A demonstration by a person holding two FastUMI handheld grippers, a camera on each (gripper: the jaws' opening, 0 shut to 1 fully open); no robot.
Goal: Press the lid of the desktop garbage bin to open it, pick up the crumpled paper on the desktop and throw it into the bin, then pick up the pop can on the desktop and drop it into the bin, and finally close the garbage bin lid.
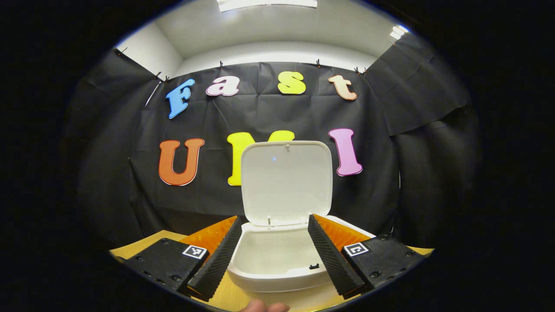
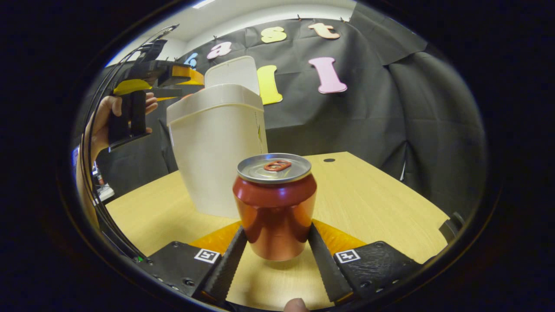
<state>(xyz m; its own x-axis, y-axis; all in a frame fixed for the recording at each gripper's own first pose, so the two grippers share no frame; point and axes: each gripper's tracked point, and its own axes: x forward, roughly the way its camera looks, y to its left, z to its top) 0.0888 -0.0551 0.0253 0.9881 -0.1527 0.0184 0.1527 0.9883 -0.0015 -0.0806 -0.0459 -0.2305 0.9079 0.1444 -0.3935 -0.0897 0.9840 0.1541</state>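
Red pop can (image 2: 275, 206) clamped upright in right gripper (image 2: 276, 255); left gripper (image 1: 272, 255) open, empty; lift into open bin (image 2: 217, 147) next.

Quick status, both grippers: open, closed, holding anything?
Left gripper: open, empty, fingers either side of the open bin.
Right gripper: closed on the pop can, both fingers against its sides.

My pop can (image 2: 274, 203) gleams, glossy metal. The bin (image 2: 217, 147) looks smooth matt plastic. Tabletop (image 2: 368, 195) shows pale wood grain.
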